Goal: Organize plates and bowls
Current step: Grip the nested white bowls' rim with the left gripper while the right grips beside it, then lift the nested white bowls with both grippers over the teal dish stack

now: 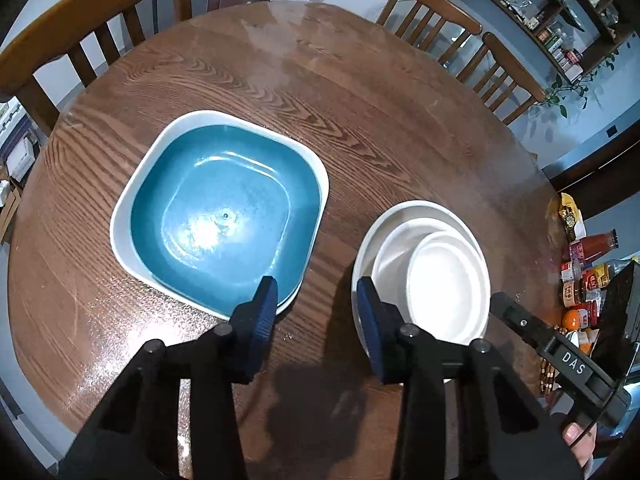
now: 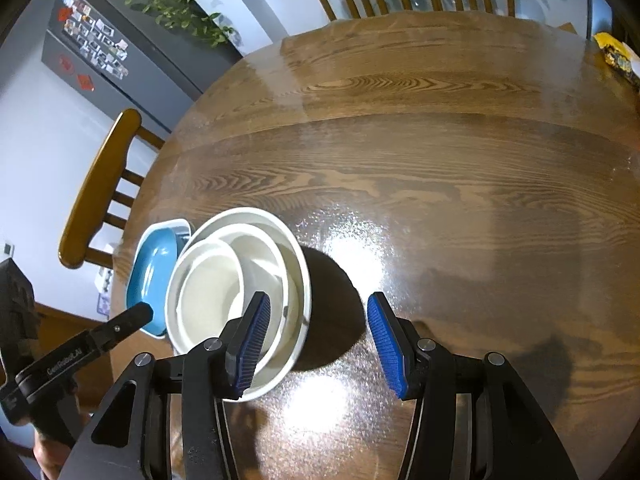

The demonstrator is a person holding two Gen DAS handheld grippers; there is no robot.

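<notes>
A blue square plate [image 1: 224, 216] lies nested in a white square plate [image 1: 120, 220] on the left of the round wooden table [image 1: 360, 100]. To its right, white round bowls [image 1: 444, 276] sit nested in one stack. My left gripper [image 1: 316, 312] is open and empty, above the gap between the two stacks. In the right wrist view the white bowl stack [image 2: 224, 280] is at lower left, with the blue plate [image 2: 154, 268] behind it. My right gripper [image 2: 318, 344] is open and empty, its left finger [image 2: 250, 344] over the stack's near rim.
Wooden chairs [image 1: 80, 28] stand around the table's far side. Sauce bottles and jars [image 1: 588, 276] crowd the table's right edge. A yellow snack packet [image 2: 616, 54] lies at the far right. Bare tabletop [image 2: 440, 200] stretches beyond and right of the bowls.
</notes>
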